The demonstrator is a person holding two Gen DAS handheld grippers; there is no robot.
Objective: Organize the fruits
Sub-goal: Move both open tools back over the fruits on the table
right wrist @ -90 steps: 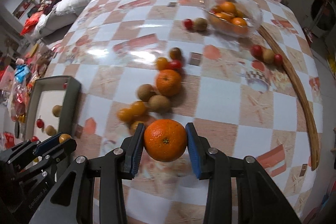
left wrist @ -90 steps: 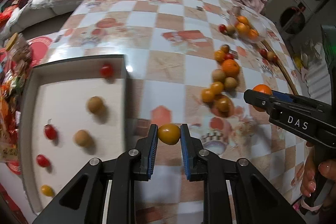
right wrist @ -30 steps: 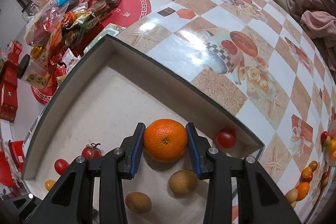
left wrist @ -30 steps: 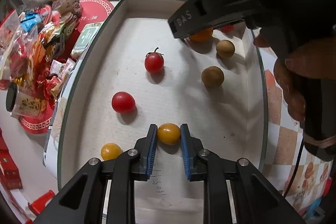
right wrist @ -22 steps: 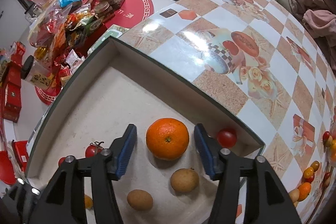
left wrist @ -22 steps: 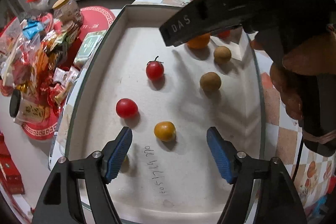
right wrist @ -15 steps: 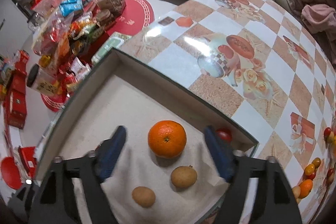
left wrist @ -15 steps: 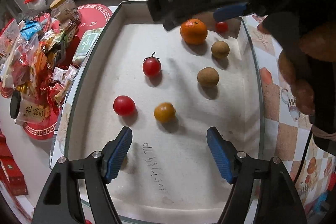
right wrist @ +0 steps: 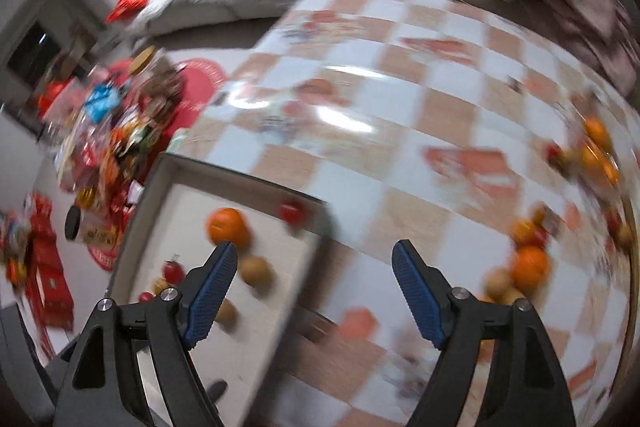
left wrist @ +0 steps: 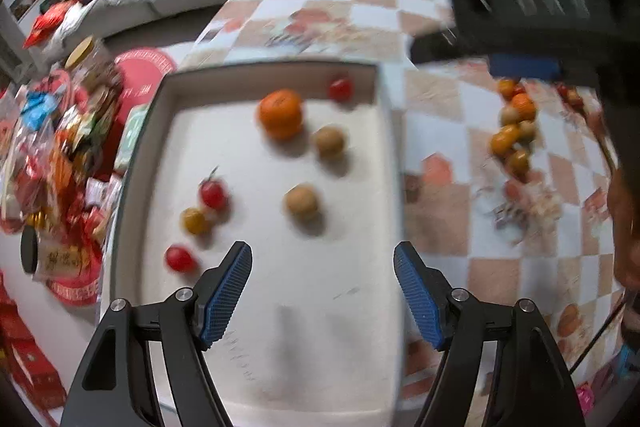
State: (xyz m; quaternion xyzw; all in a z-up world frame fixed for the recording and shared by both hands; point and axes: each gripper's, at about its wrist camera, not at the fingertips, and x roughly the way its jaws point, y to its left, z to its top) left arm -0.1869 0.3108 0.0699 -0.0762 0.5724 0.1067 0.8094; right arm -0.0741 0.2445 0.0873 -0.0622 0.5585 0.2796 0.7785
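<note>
Both grippers empty over the fruit tray

The left gripper and right gripper stood spread wide, holding nothing; the orange lay near the white tray's far edge.

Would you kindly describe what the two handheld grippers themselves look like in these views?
Both match: the left gripper and right gripper each have black angular linkage arms with silver pivot bolts and two fingers faced with blue ribbed pads. In the left wrist view the right gripper's black body crosses the top right, with a blue pad and a thin dark cable below.
</note>
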